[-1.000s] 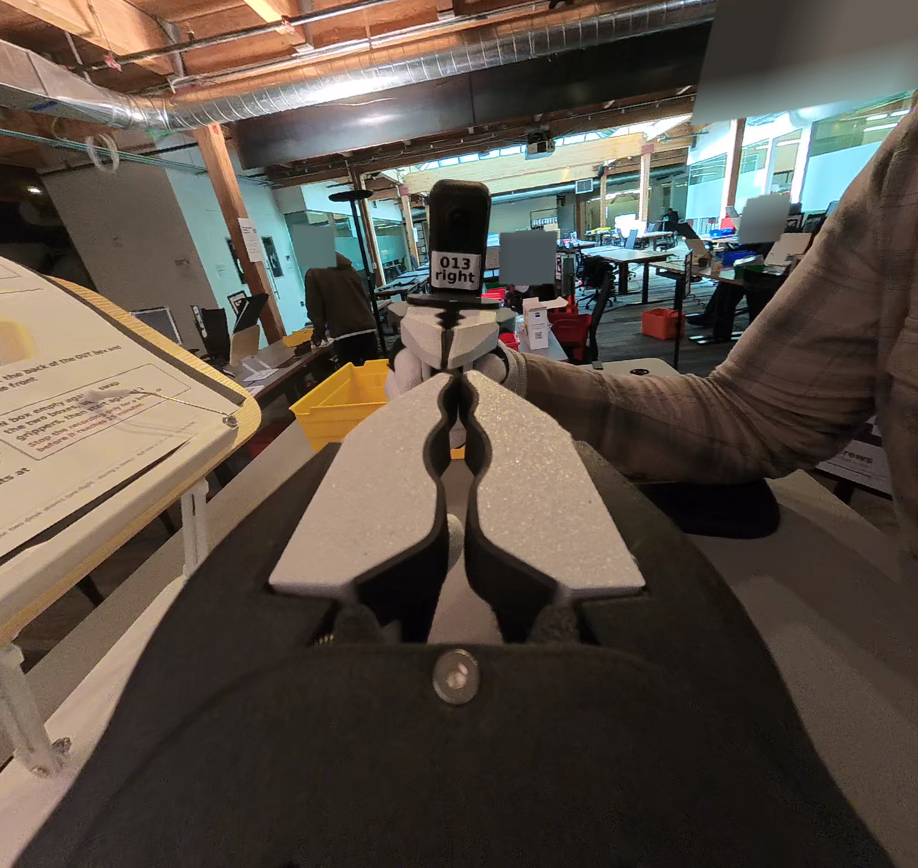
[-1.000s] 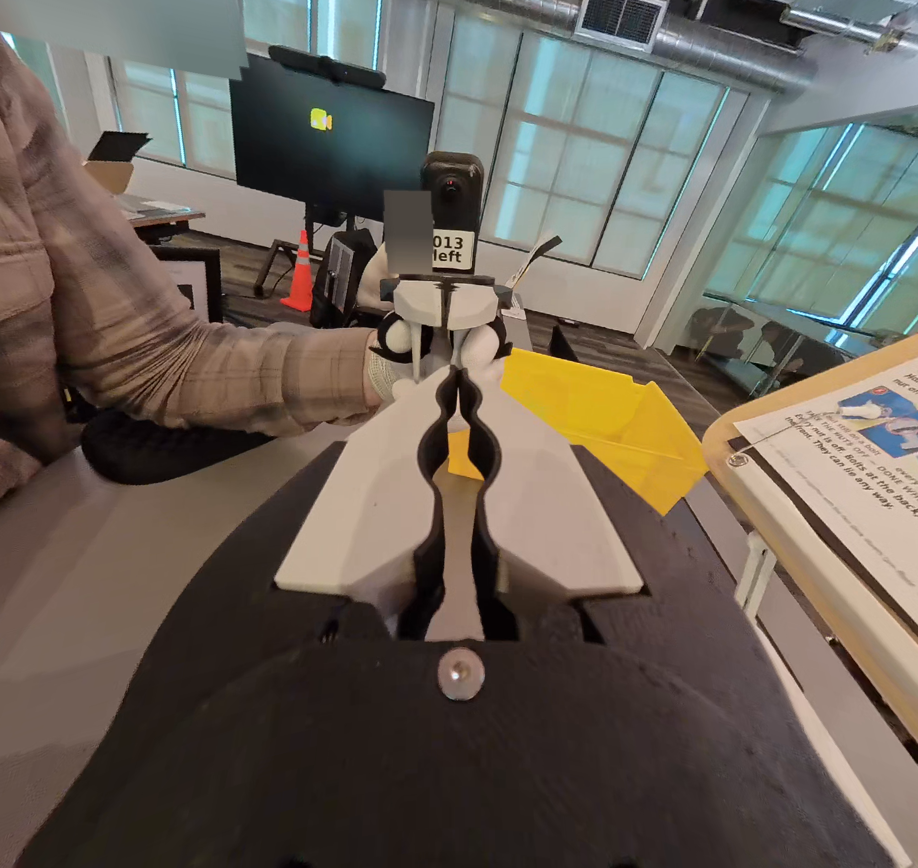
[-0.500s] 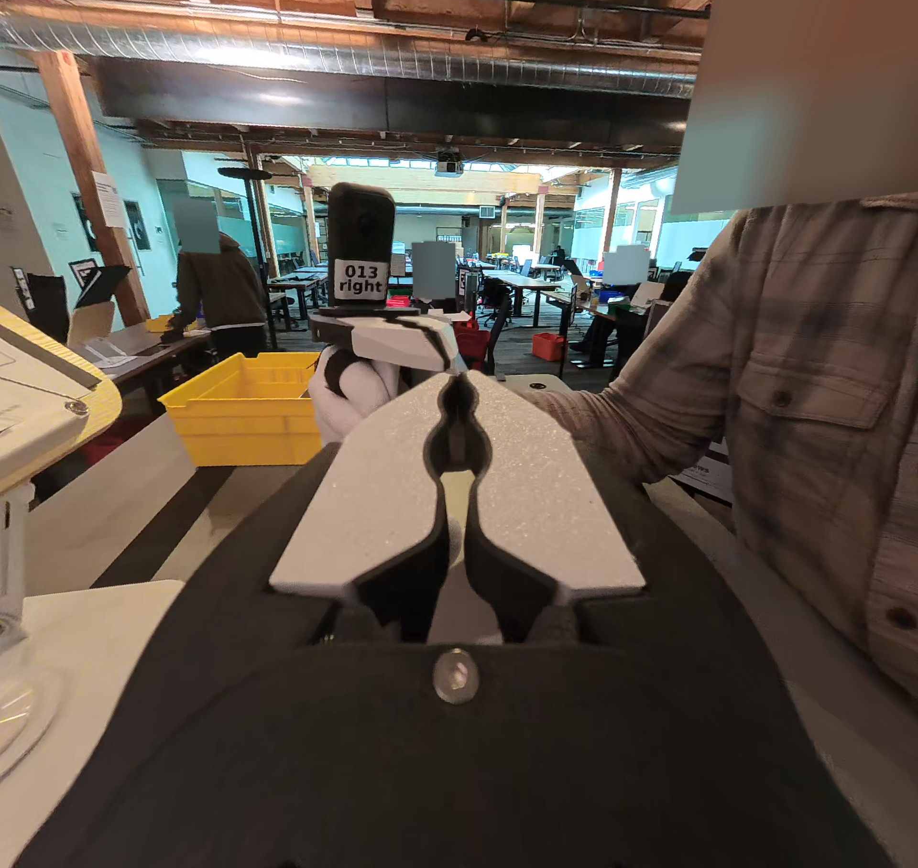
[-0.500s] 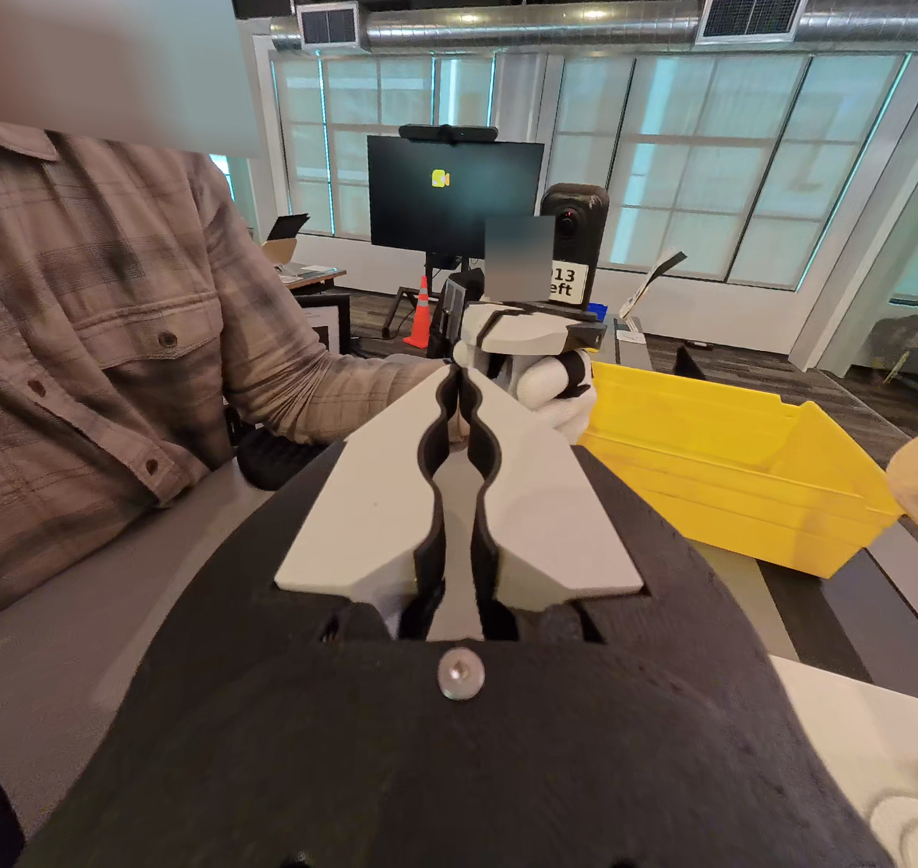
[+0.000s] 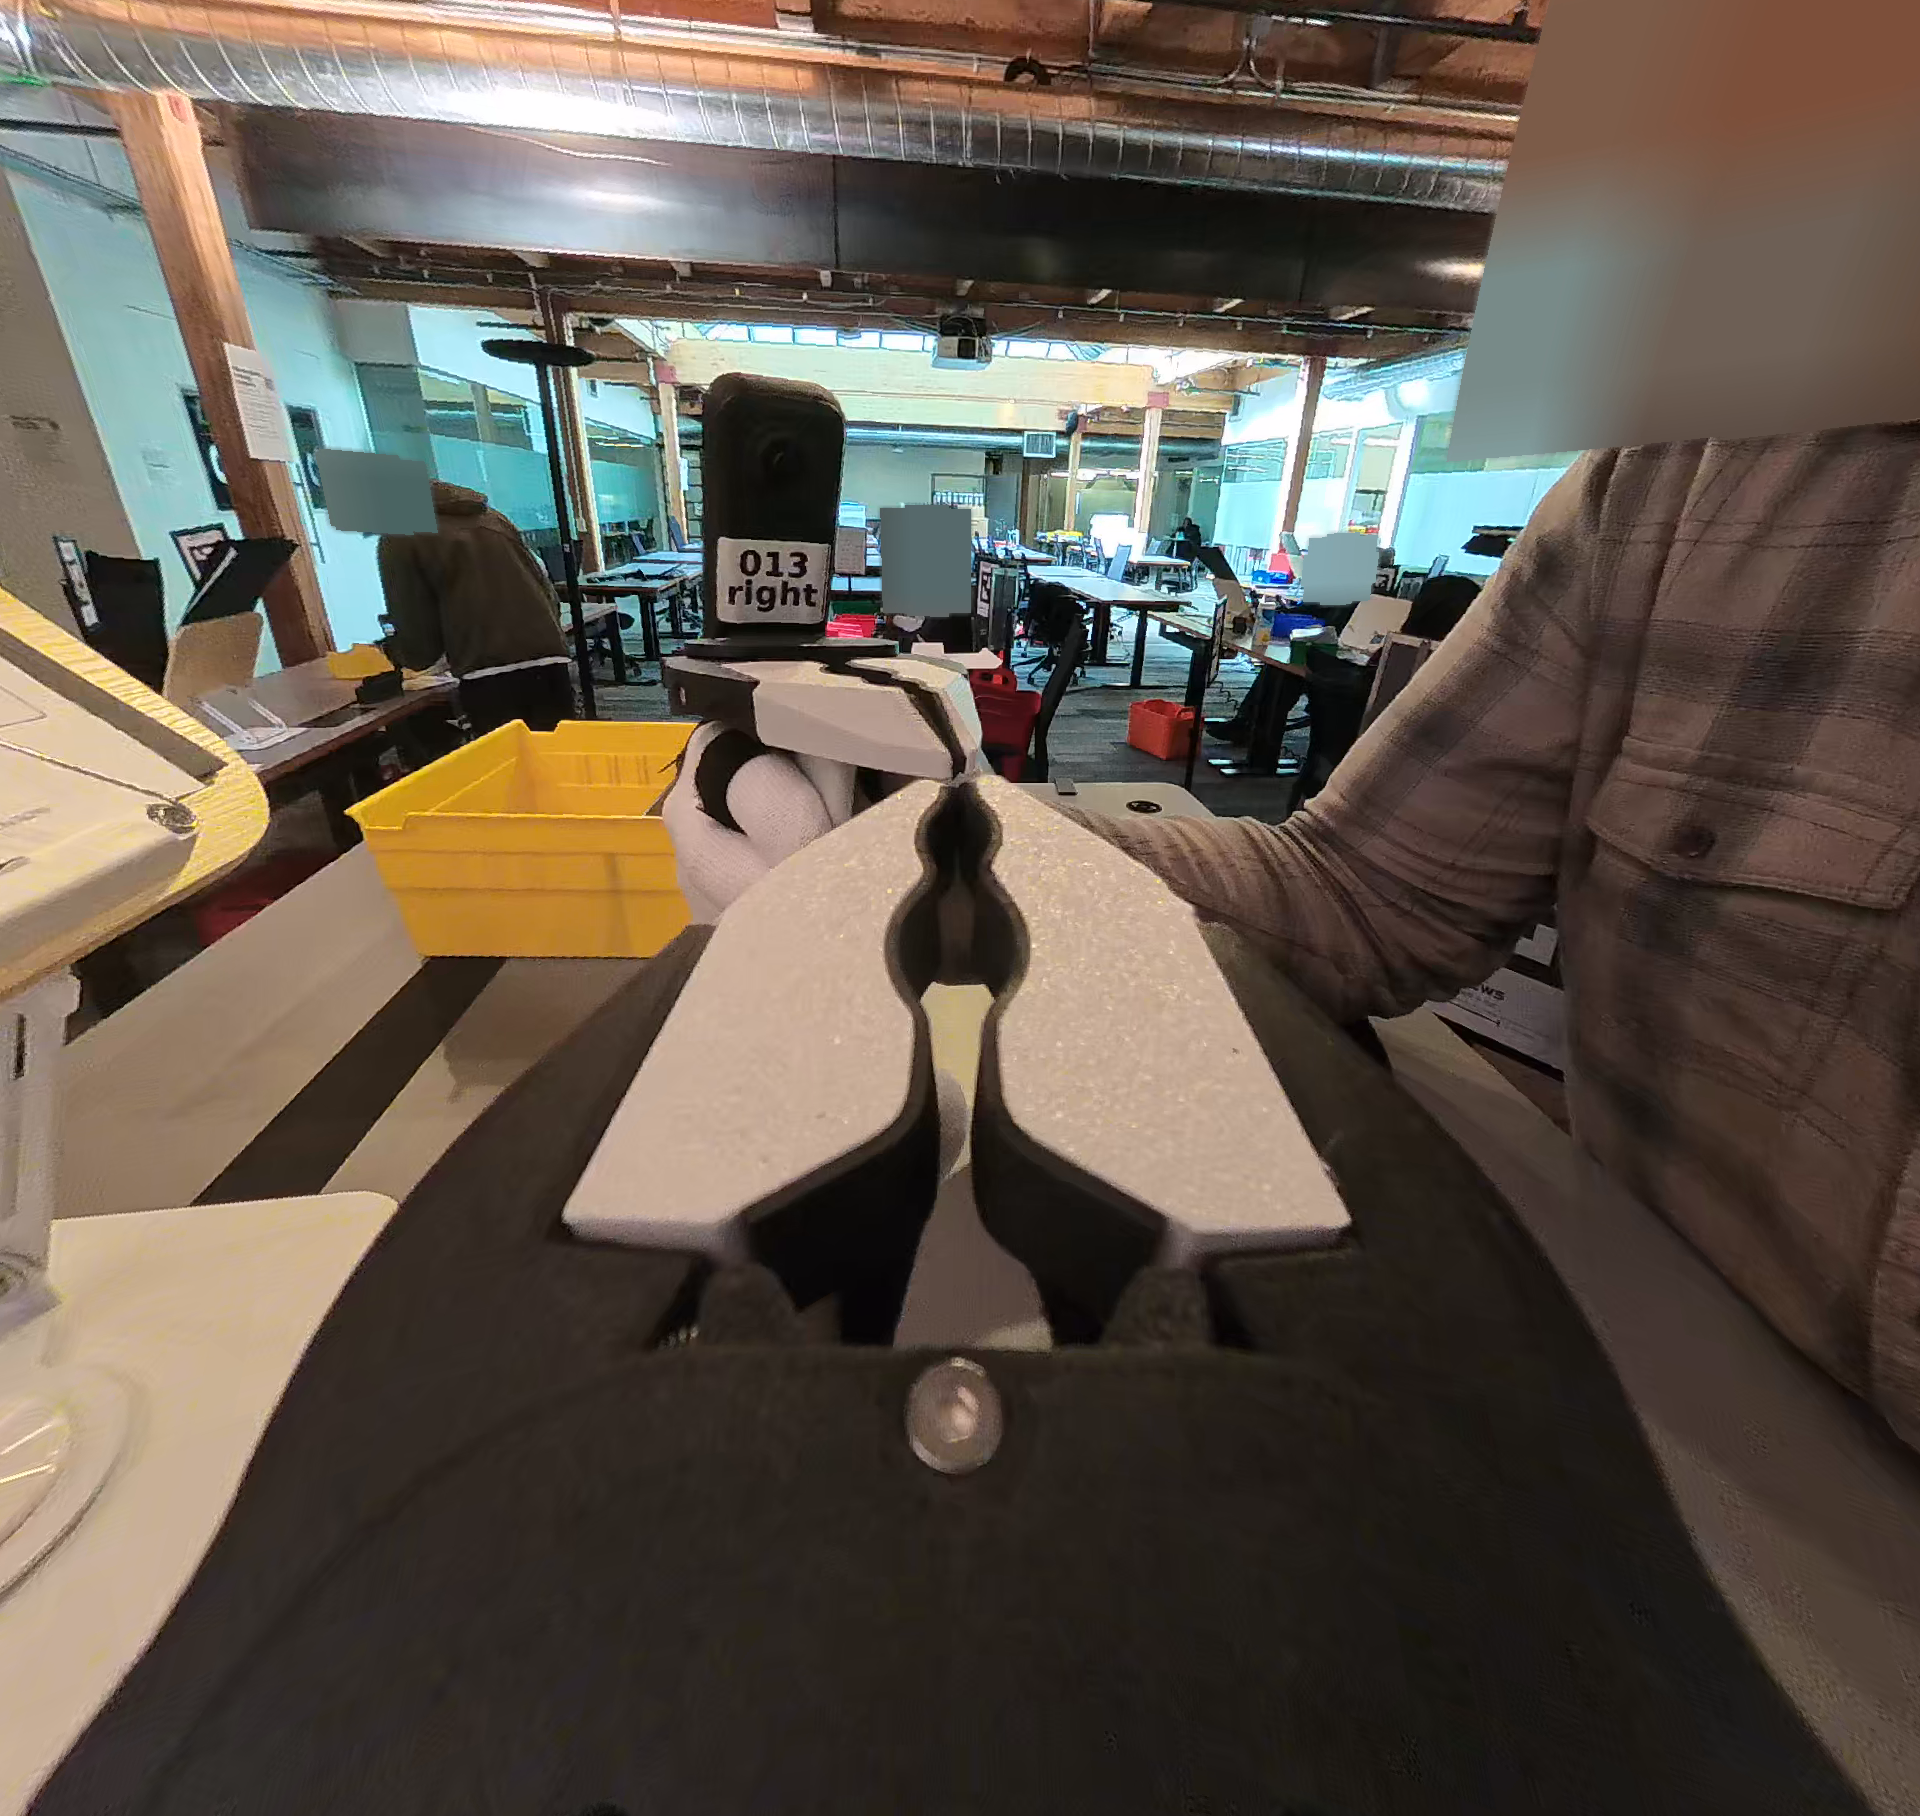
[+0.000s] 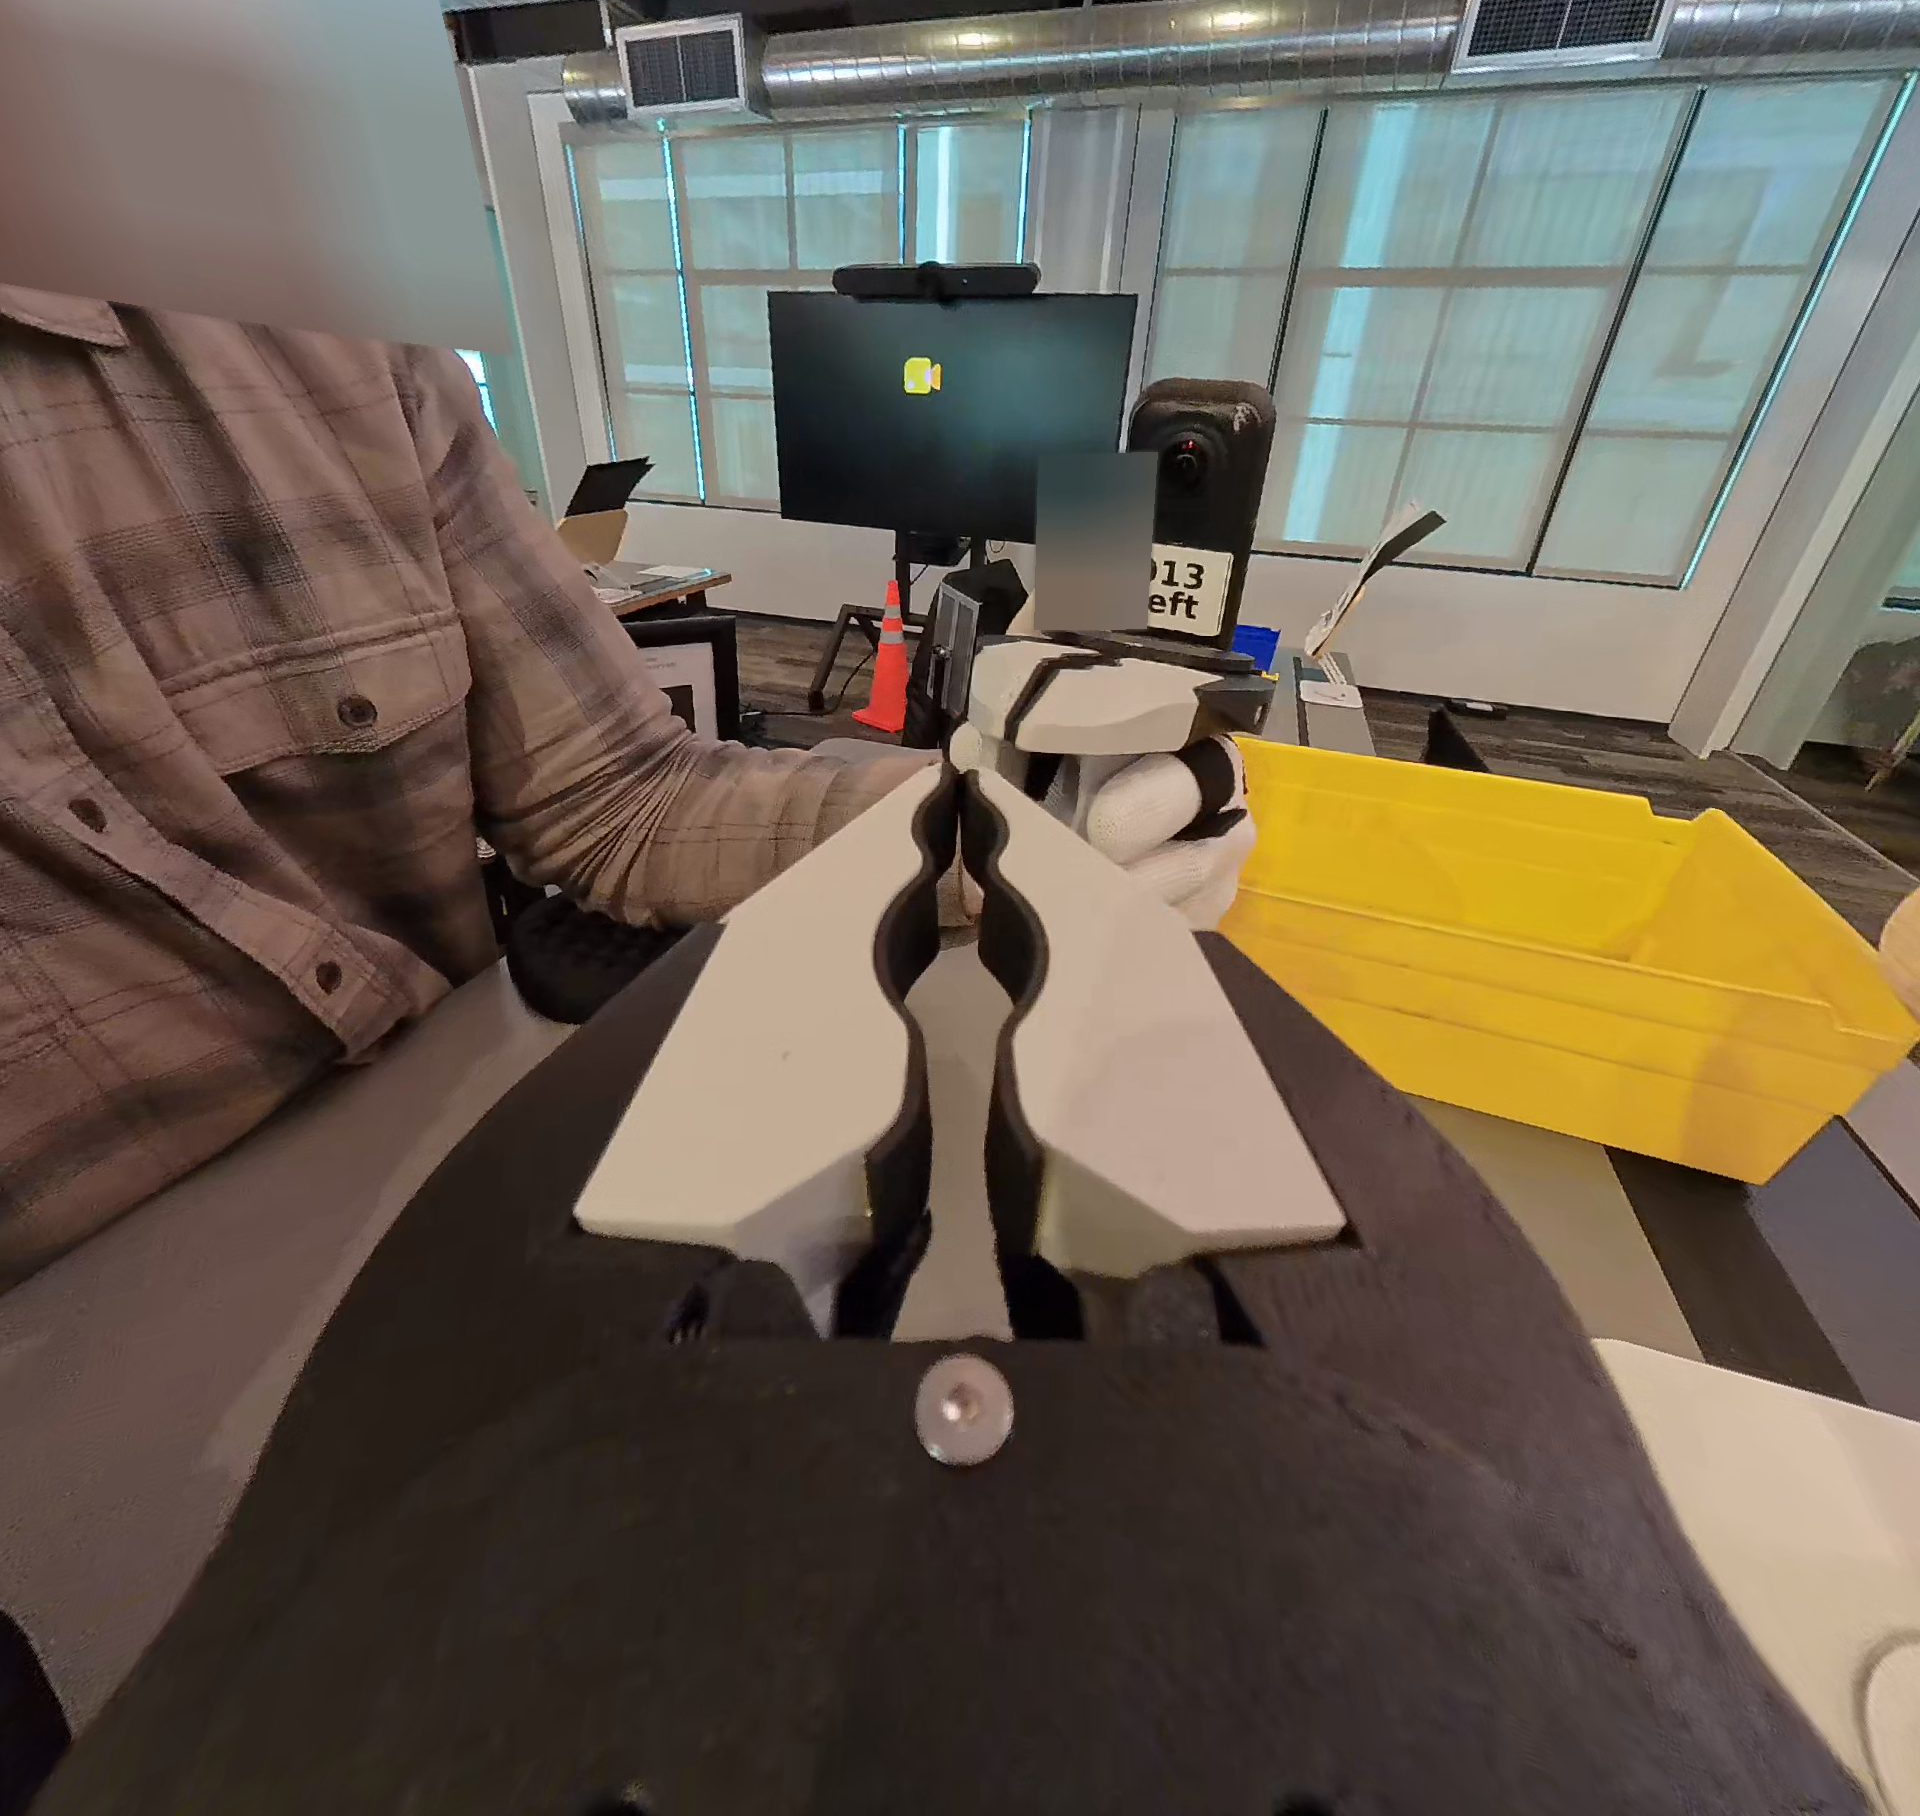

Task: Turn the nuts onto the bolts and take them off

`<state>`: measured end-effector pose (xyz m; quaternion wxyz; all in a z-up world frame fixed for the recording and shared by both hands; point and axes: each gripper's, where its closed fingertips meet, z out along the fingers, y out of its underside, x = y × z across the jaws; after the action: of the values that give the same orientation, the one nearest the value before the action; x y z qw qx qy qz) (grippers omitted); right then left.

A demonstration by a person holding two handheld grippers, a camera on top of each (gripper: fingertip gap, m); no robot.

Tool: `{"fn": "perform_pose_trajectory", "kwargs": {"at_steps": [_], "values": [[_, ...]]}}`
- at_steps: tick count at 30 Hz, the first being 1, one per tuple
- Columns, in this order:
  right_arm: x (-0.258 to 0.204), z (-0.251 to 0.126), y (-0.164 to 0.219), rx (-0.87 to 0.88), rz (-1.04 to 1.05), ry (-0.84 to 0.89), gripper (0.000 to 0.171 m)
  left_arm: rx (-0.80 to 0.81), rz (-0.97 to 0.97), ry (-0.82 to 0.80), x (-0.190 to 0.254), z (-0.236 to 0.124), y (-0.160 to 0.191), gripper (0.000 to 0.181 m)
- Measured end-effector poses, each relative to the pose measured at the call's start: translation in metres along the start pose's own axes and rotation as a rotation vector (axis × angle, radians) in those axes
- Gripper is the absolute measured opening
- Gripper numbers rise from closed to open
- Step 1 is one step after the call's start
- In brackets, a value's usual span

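Note:
No nut or bolt shows in either view. My left gripper (image 5: 961, 792) is shut, its white fingers pressed together with nothing seen between them. My right gripper (image 6: 954, 779) is shut the same way. The two grippers are held above the table and point at each other, tips close. The right gripper (image 5: 920, 717), in a white-gloved hand, shows just beyond my left fingertips. The left gripper (image 6: 1039, 701), also in a gloved hand, shows just beyond my right fingertips.
A yellow bin (image 5: 520, 867) stands on the grey table behind the grippers; it also shows in the right wrist view (image 6: 1507, 945). A wooden board with a paper sheet (image 5: 94, 831) stands left. A person in a plaid shirt (image 5: 1714, 831) sits close. The tips of both grippers are at nearly the same place.
Both grippers have swung round toward the person, who now fills more of each view. The board has left the right view. Both stay shut.

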<state>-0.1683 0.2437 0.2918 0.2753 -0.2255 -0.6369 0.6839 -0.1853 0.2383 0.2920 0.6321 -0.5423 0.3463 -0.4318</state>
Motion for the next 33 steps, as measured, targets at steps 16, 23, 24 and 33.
{"fn": "perform_pose_trajectory", "kwargs": {"at_steps": [16,23,24,33], "values": [[-0.003,0.001,-0.003,0.009,0.013,-0.017,0.050,-0.025,-0.003,0.040,0.010,0.008,0.001,0.041],[-0.018,0.006,-0.002,-0.003,0.007,-0.095,0.067,-0.018,-0.006,0.135,0.028,0.014,-0.001,0.061],[-0.017,0.006,-0.002,-0.008,0.005,-0.085,0.067,-0.026,0.001,0.127,0.027,0.014,-0.001,0.064],[0.026,-0.022,-0.051,-0.077,-0.212,0.352,0.023,-0.114,0.267,-0.328,-0.019,0.015,-0.034,0.006]]}}
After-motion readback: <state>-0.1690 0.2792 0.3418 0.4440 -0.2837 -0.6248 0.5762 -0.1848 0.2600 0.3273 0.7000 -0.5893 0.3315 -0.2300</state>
